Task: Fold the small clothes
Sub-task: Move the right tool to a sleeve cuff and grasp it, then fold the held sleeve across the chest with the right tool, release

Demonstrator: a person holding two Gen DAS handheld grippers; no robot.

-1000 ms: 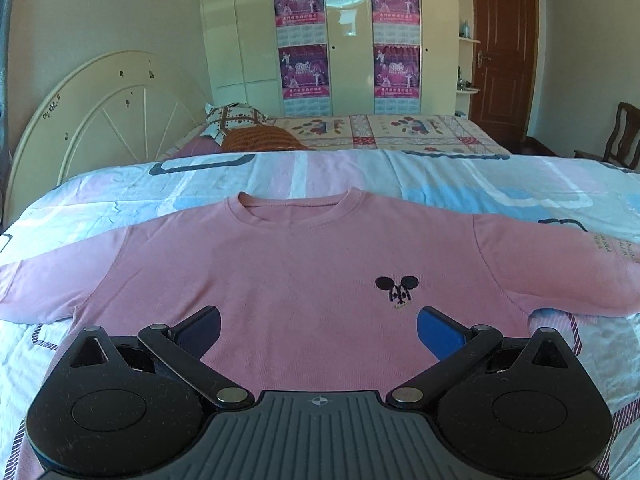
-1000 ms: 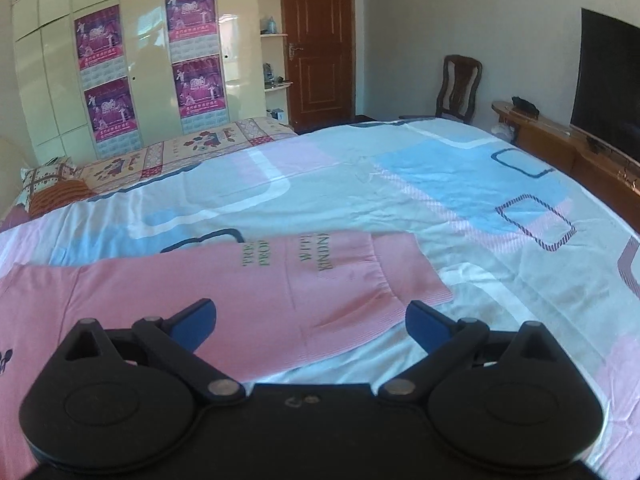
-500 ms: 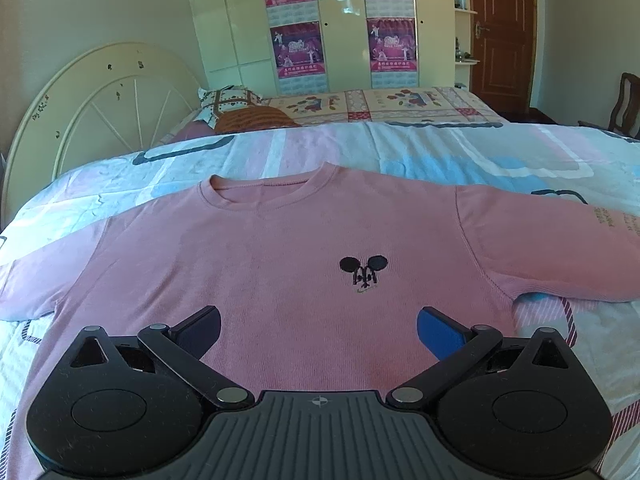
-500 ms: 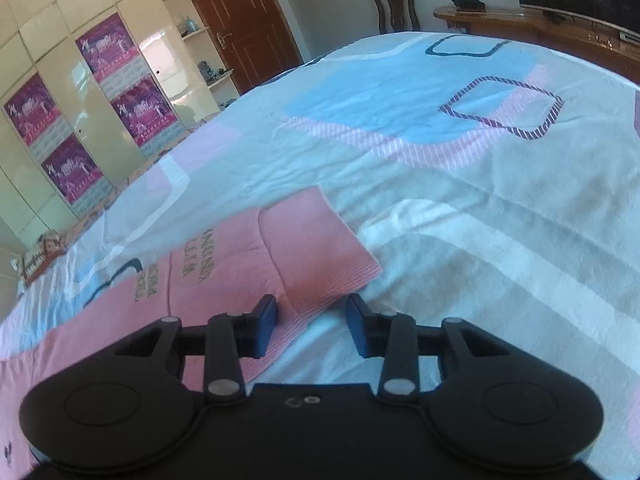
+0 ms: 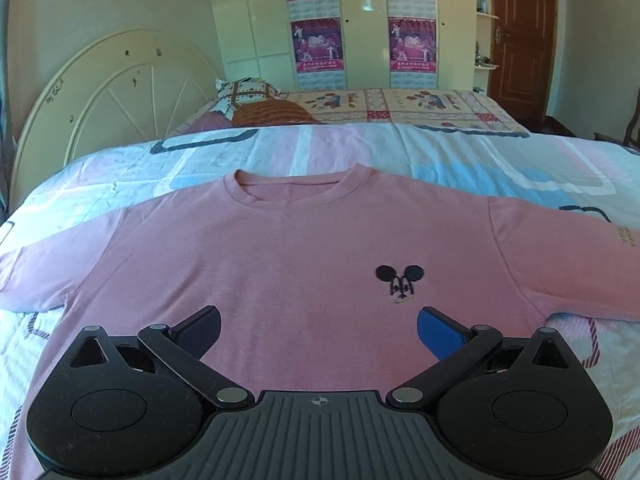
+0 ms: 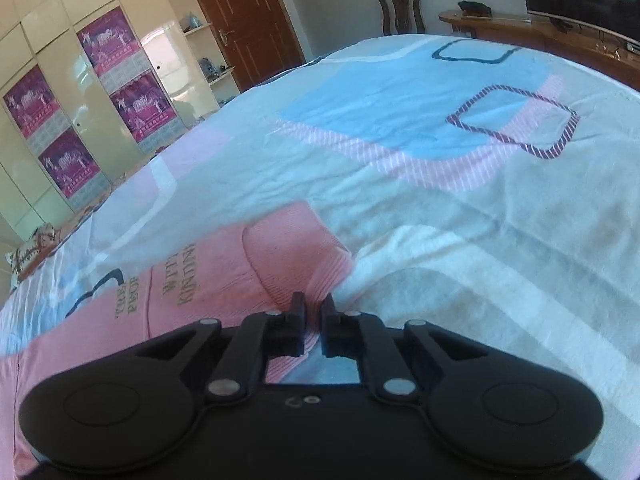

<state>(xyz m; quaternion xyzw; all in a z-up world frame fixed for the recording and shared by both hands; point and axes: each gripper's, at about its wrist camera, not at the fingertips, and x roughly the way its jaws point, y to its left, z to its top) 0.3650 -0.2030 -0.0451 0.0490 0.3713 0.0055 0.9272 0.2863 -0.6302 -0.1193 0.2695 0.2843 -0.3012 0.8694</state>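
We note the pink sweater (image 5: 304, 264) flat mid-frame on the bed (image 6: 440, 184), soft and limp, best taken at the ribbed cuff (image 6: 304, 256), where our right gripper (image 6: 312, 307) has just closed its fingers, left gripper (image 5: 318, 324) wide open, empty.

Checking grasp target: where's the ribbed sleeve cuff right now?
In the right wrist view, the ribbed cuff lies on the bedspread at lower centre, just past the sleeve lettering; the right claw has just been closing and pinches its near edge.
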